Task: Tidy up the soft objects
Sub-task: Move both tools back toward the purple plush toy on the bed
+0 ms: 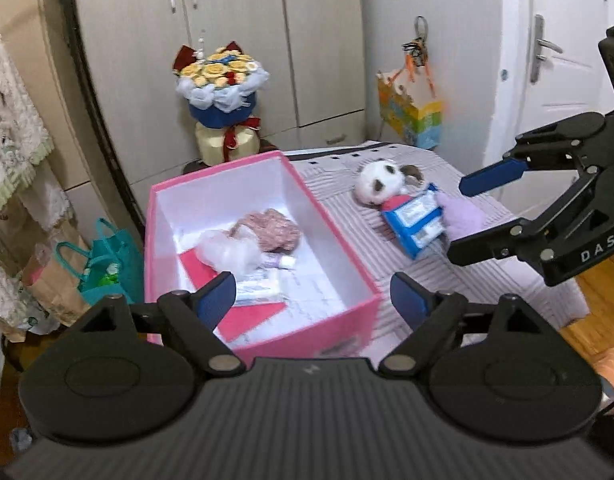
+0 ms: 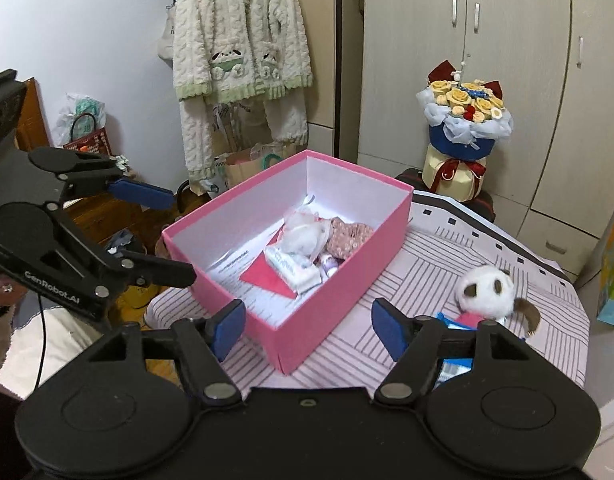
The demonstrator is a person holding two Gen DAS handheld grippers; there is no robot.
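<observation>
An open pink box [image 1: 327, 220] [image 2: 347, 292] stands on the striped table. Inside it lie a pink knitted item [image 1: 273, 230] [image 2: 349, 236], a white fluffy item [image 1: 229, 250] [image 2: 303, 236] and tissue packs [image 1: 263, 286] [image 2: 293, 268]. On the table to its right lie a white plush panda [image 1: 377, 182] [image 2: 485, 290], a blue tissue pack [image 1: 417, 220] and a purple soft item [image 1: 463, 214]. My left gripper [image 1: 313, 300] is open and empty above the box's near edge. My right gripper [image 2: 307, 328] [image 1: 463, 216] is open and empty, just right of the purple item.
A flower bouquet [image 1: 221, 80] [image 2: 465, 114] stands behind the table. A colourful gift bag [image 1: 411, 114] hangs by the wardrobe. Shopping bags [image 1: 103, 268] sit on the floor at left. A fluffy white jacket [image 2: 243, 40] hangs on the wall.
</observation>
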